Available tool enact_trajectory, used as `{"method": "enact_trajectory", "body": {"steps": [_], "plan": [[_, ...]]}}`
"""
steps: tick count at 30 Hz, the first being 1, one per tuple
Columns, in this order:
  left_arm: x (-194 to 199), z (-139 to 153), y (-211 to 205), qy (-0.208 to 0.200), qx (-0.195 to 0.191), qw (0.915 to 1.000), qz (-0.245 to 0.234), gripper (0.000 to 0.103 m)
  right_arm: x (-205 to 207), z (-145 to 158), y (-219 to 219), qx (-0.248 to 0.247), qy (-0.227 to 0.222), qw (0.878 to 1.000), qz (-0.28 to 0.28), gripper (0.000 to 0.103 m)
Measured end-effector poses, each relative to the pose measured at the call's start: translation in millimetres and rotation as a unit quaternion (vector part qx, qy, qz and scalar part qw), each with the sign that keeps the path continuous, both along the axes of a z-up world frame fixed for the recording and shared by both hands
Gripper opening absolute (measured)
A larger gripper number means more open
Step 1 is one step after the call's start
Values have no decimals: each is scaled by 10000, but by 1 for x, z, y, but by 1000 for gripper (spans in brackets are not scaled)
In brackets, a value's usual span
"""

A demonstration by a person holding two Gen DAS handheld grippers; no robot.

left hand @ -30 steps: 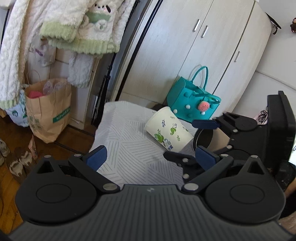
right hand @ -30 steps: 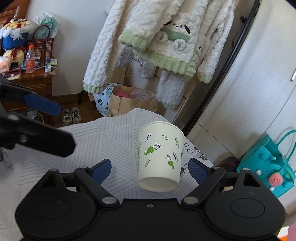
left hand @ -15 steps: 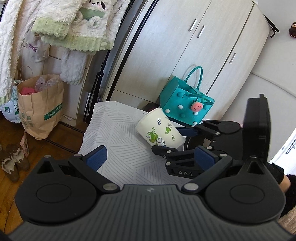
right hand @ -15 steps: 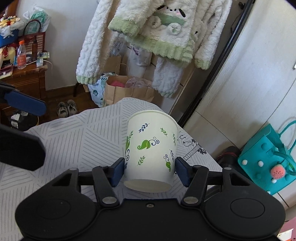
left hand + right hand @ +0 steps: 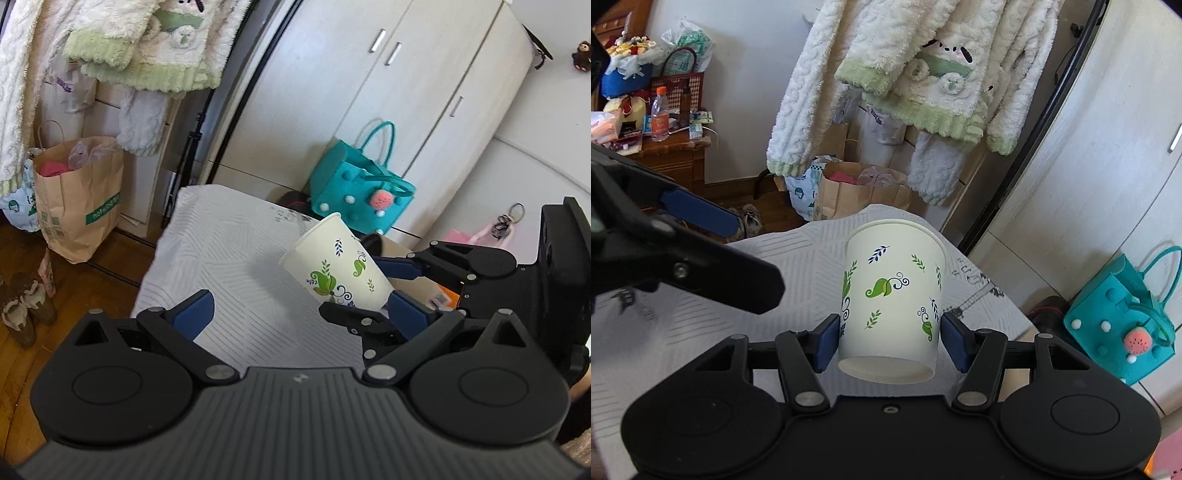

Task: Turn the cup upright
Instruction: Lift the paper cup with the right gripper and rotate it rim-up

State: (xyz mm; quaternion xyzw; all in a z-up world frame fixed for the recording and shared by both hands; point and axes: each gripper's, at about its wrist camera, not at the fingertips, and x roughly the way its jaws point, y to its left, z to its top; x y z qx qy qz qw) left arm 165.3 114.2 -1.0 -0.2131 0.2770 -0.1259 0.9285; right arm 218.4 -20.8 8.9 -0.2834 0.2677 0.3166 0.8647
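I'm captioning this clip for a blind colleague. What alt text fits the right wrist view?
The right gripper is clamped on the lower sides of a white paper cup with leaf prints, its base toward the camera, above a striped tablecloth. The open left gripper reaches in from the left; a fluffy garment hangs behind.

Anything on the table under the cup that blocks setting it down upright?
Nothing visible. The right gripper is shut on the cup, held tilted above the patterned tablecloth. The open left gripper hangs off to one side.
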Motion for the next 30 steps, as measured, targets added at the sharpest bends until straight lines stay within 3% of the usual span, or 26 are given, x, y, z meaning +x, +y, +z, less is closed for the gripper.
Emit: {"method": "enact_trajectory", "body": {"steps": [15, 18, 23, 30], "plan": [[-45, 9, -55, 182, 344, 9963, -767, 101, -74, 25, -74, 198, 246, 9992, -245, 64], [-50, 10, -70, 200, 228, 9941, -1038, 101, -87, 25, -93, 241, 382, 9987, -242, 64], [-50, 8, -101, 313, 204, 9896, -1386, 101, -99, 14, -123, 309, 560, 9970, -442, 64], [-45, 0, -139, 511, 314, 9854, -1596, 101, -85, -10, -159, 563, 1009, 9884, -989, 64]]}}
